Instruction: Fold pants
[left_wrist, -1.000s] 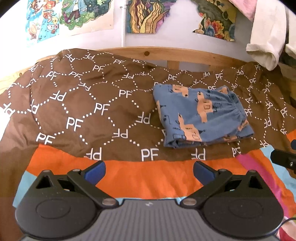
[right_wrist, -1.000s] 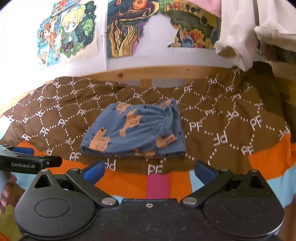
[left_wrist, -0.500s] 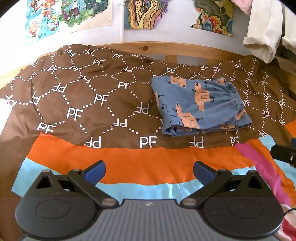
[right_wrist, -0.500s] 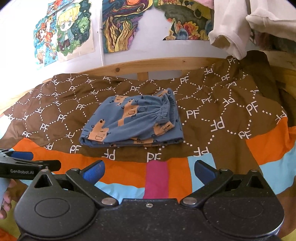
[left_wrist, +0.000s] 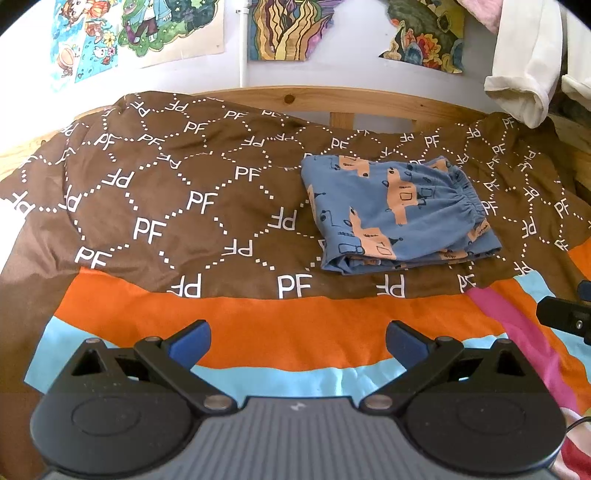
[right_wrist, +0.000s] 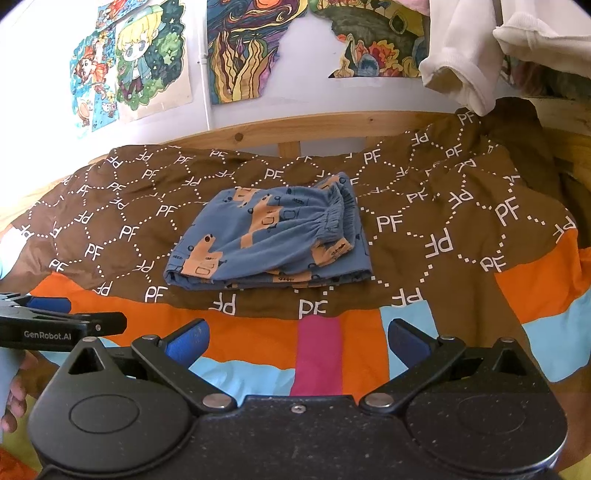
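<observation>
The blue pants (left_wrist: 399, 214) with orange prints lie folded into a compact rectangle on the brown "PF" blanket (left_wrist: 177, 192); they also show in the right wrist view (right_wrist: 273, 236). My left gripper (left_wrist: 297, 338) is open and empty, held back above the orange stripe, well short of the pants. My right gripper (right_wrist: 297, 339) is open and empty too, over the pink and orange stripes in front of the pants. The left gripper's side shows at the left edge of the right wrist view (right_wrist: 62, 326).
A wooden bed rail (left_wrist: 332, 101) runs along the far edge under a wall with posters (right_wrist: 243, 48). White clothing (right_wrist: 465, 55) hangs at the upper right. The striped orange, light-blue and pink sheet (left_wrist: 295, 314) covers the near part.
Both grippers have drawn back and risen away from the folded pants, showing more of the striped sheet. The pants have not moved.
</observation>
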